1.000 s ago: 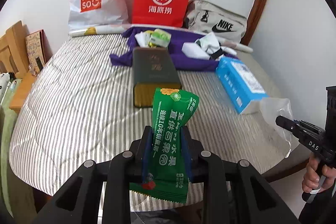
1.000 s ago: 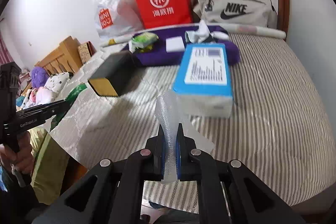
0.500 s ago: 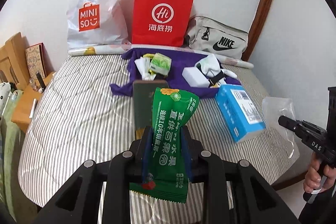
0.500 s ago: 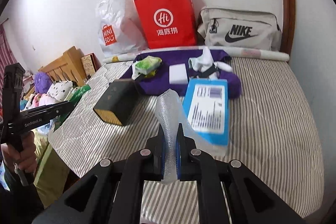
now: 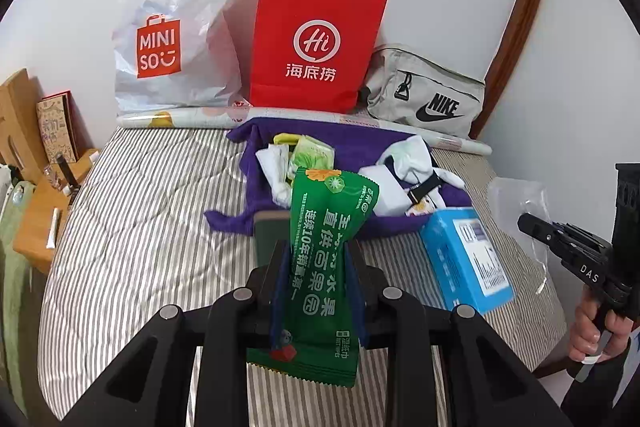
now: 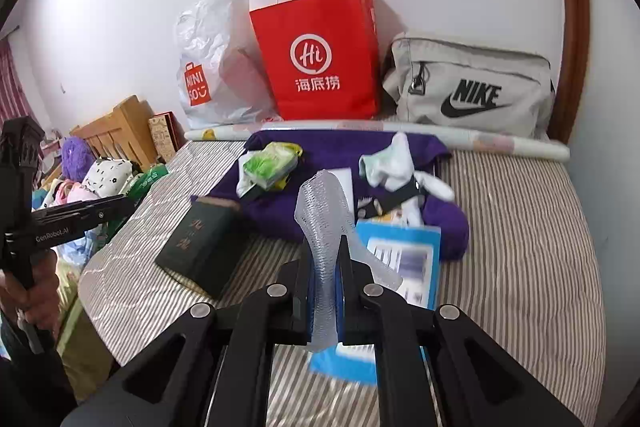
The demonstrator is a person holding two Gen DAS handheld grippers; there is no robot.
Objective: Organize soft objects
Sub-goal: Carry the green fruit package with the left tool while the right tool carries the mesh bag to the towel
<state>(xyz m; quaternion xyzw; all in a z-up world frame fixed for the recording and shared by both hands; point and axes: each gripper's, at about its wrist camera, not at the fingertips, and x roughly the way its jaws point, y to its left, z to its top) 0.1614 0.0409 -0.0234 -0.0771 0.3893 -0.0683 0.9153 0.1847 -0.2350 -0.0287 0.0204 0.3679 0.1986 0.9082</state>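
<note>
Hiding much of the dark green rectangular box (image 5: 269, 235), the left gripper (image 5: 318, 269) pinches a green foil wet-wipes packet (image 5: 326, 267); the right gripper (image 6: 325, 275), clamped on a clear bubble-wrap sleeve (image 6: 325, 223), obscures part of the blue tissue box (image 6: 404, 263) above the striped bed (image 6: 520, 247).

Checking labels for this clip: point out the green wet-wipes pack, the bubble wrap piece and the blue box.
green wet-wipes pack (image 5: 326, 259), left wrist view, printed front.
bubble wrap piece (image 6: 326, 215), right wrist view, upper part above the fingers.
blue box (image 5: 466, 263), left wrist view, top face.
</note>
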